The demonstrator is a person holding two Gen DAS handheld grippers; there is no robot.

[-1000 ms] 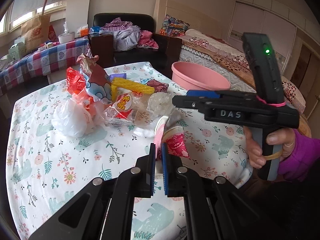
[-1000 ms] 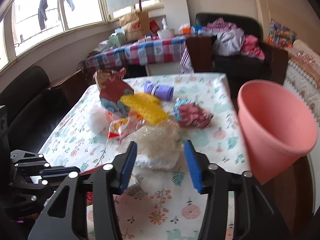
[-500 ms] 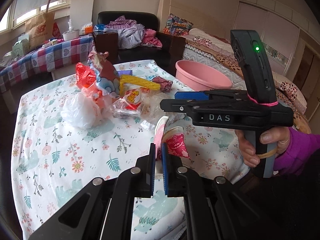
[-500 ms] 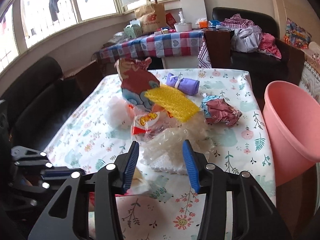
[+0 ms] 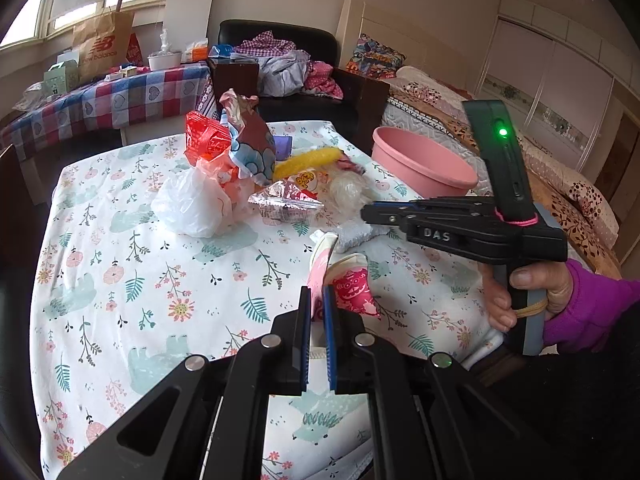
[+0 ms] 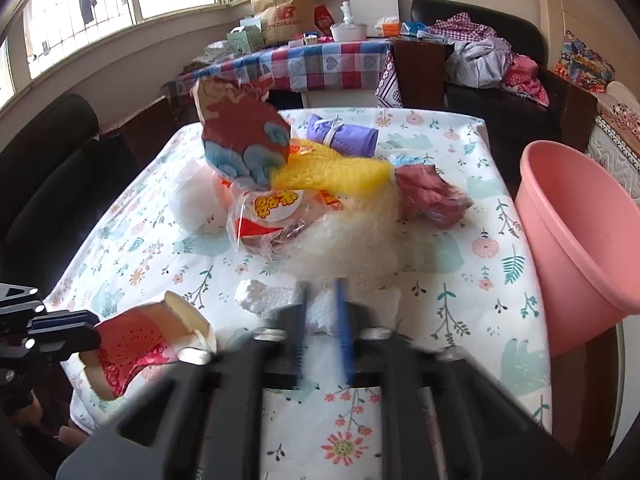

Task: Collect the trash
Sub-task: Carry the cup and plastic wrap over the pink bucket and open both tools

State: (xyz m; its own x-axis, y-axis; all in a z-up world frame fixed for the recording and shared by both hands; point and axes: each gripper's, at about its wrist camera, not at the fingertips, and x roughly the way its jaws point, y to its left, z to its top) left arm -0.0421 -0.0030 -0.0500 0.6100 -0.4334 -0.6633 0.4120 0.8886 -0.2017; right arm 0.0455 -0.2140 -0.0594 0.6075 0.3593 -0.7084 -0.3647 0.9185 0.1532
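Observation:
My left gripper is shut on a crushed red and white paper cup, held just above the near table edge; the cup also shows in the right wrist view. My right gripper has closed on a white foam piece on the floral tablecloth; its fingers are blurred. In the left wrist view the right gripper points left over the foam piece. A trash pile lies beyond: a white plastic bag, a yellow mesh and snack wrappers. A pink basin stands at the table's right.
A purple rolled item and a crumpled maroon wrapper lie at the far side of the table. A black sofa is on the left. A checkered table, an armchair with clothes and a bed lie behind.
My right gripper has closed from wide open onto the white foam piece and moved forward and down. My left gripper keeps hold of the paper cup and has pulled back slightly.

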